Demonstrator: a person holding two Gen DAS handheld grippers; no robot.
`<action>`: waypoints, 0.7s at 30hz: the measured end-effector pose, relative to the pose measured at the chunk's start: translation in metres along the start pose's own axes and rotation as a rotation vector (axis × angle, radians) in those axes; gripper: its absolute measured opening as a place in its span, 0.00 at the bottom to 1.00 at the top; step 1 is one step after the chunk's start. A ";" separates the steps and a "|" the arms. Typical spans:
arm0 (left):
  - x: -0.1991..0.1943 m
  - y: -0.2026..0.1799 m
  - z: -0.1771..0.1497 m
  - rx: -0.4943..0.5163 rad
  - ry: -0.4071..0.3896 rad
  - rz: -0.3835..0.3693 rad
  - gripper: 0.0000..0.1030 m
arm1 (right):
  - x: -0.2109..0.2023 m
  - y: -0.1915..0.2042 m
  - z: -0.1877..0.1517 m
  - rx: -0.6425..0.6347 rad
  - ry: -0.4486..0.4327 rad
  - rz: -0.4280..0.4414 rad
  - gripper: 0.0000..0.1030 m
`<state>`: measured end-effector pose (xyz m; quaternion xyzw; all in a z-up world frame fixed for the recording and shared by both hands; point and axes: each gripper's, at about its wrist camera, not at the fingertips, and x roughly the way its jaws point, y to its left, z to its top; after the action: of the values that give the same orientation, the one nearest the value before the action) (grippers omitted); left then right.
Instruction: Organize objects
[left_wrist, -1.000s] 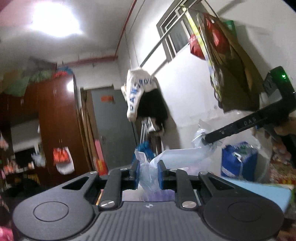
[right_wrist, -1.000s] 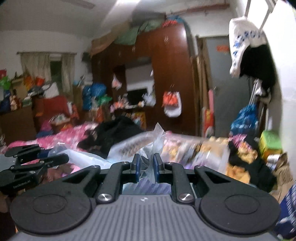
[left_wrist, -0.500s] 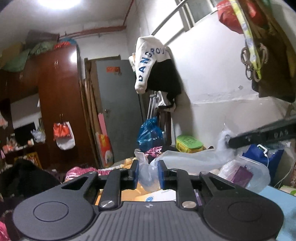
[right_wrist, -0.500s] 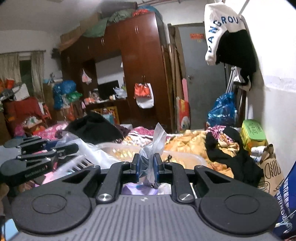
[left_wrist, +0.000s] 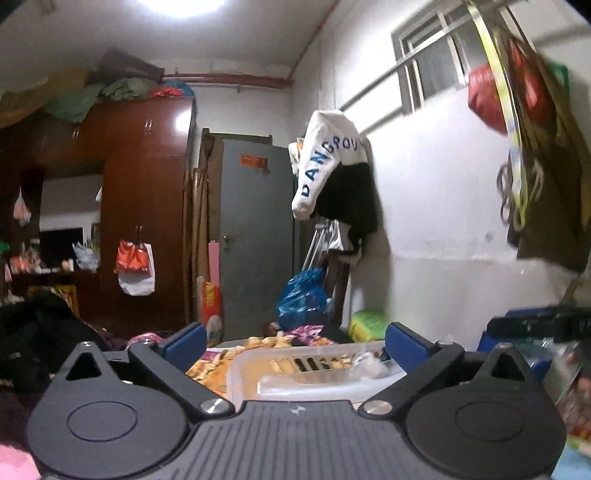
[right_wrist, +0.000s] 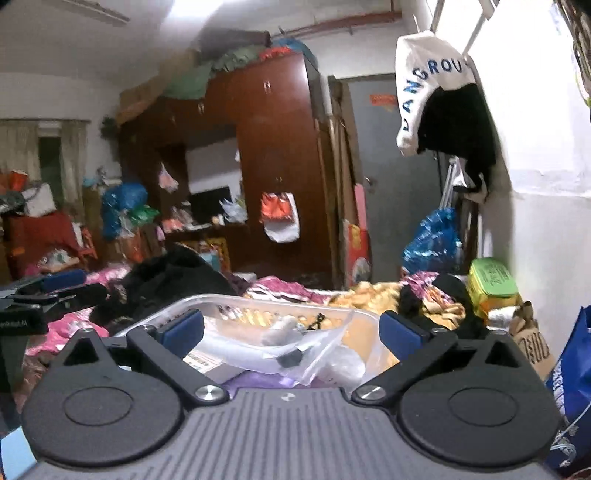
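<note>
Change since a moment ago: both grippers were pinched on the clear plastic bag (right_wrist: 295, 354), now both have let go and it's lying in the basket.
Left gripper (left_wrist: 293, 341): jaws spread wide, nothing between the blue pads (left_wrist: 184, 341), hanging just over the near rim of the basket.
Right gripper (right_wrist: 291, 330): same deal, wide apart and empty, blue pads (right_wrist: 400, 332) either side of the bag without touching it, as far as I can tell.
Bag: slumped inside the basket, tilted, with a few small dark and grey bits showing through the plastic; can't make out what they are.
Basket (right_wrist: 221, 302): translucent white, slotted sides, sitting on the messy bed. It also holds a white box with a barcode label (right_wrist: 201, 360) and something purple underneath.
Other gripper in view: the left one pokes in at the left edge of the right wrist view, well apart from the basket.
Background: brown wardrobe (left_wrist: 147, 206), grey door (left_wrist: 255, 236), white hoodie (left_wrist: 325, 162) hanging on the wall rail.
</note>
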<state>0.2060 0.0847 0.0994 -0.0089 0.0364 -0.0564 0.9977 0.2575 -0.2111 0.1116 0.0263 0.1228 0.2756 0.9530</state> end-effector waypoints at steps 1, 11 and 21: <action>0.001 -0.001 -0.002 -0.005 0.014 0.005 1.00 | 0.006 -0.001 0.000 0.008 0.028 0.000 1.00; -0.003 -0.020 -0.010 0.017 0.195 0.002 1.00 | -0.003 0.033 -0.020 -0.117 0.018 -0.231 1.00; -0.044 -0.048 -0.010 0.039 0.226 0.001 1.00 | -0.042 0.046 -0.032 -0.076 0.138 -0.146 1.00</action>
<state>0.1565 0.0421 0.0941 0.0170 0.1473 -0.0572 0.9873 0.1913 -0.1946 0.0950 -0.0380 0.1790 0.2112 0.9602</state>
